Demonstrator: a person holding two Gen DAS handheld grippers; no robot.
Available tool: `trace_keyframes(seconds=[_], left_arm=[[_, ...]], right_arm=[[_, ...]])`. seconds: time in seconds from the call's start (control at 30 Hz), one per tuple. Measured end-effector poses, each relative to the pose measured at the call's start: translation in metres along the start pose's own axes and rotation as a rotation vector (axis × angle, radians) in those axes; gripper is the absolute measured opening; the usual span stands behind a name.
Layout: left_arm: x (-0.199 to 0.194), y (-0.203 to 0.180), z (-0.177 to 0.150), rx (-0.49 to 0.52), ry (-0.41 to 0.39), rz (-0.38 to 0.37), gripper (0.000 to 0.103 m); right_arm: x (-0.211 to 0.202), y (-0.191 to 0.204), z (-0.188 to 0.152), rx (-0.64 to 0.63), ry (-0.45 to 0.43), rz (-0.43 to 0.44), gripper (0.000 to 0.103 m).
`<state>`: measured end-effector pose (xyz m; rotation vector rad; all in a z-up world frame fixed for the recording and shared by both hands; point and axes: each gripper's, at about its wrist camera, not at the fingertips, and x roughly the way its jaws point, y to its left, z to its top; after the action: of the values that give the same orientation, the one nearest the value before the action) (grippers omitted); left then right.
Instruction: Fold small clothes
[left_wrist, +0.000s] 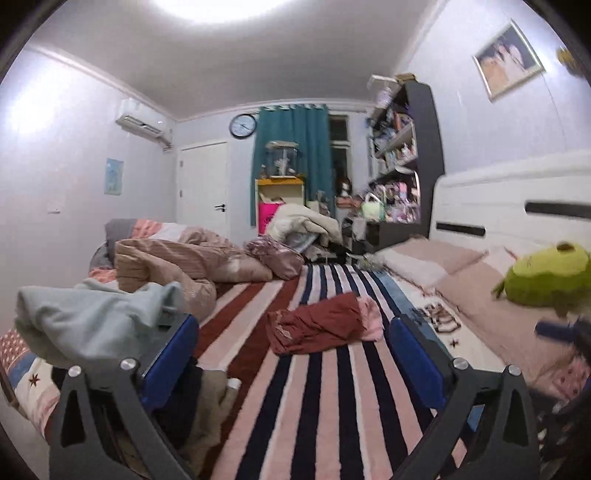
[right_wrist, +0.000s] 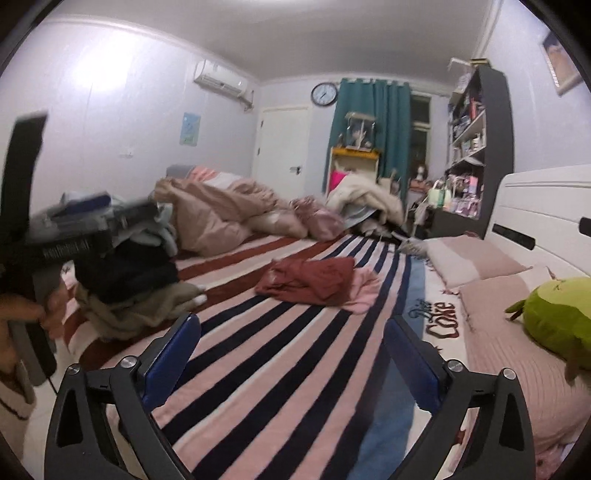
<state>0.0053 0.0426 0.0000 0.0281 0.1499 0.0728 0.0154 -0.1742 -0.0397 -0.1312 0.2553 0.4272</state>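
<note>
Both pairs of jaws stand wide apart with nothing between them: our left gripper (left_wrist: 293, 338) and our right gripper (right_wrist: 291, 338) each show two blue-padded fingers (left_wrist: 173, 354) splayed over the bed, well short of the clothes.

Ahead of us lies the crumpled dark red garment (left_wrist: 314, 326), rumpled on the striped pink, navy and brick-red bedspread (left_wrist: 325, 406) near the middle of the bed. A small pale pink garment (left_wrist: 371, 321) touches its right side, partly tucked under it.

On the left edge of the bed we see a heap of other clothes (right_wrist: 129, 280), dark, olive and pale grey-green pieces stacked on one another. Behind it lies a bunched beige quilt (right_wrist: 218, 210).

To the right, flat pink pillows (right_wrist: 469, 258) line the white headboard (right_wrist: 546, 214), and a green plush toy (right_wrist: 557, 317) rests on them.

At the far left of the right wrist view, blurred, a person's hand (right_wrist: 22, 317) grips the handle of the left gripper.

At the far wall hang a teal curtain (left_wrist: 291, 147) and a round clock (left_wrist: 242, 125), with a dark bookshelf (left_wrist: 410, 155) beside the bed.
</note>
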Motion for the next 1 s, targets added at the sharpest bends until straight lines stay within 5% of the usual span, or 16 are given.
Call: trace_keyframes(seconds=[0.37, 1.0], left_arm=[[0.029, -0.03, -0.02, 0.028, 0.061, 0.025, 0.102], [0.027, -0.031, -0.026, 0.031, 0.06, 0.026, 0.102]], right_arm=[[0.002, -0.029, -0.009, 0.041, -0.007, -0.026, 0.103], [0.005, -0.012, -0.009, -0.011, -0.006, -0.006, 0.103]])
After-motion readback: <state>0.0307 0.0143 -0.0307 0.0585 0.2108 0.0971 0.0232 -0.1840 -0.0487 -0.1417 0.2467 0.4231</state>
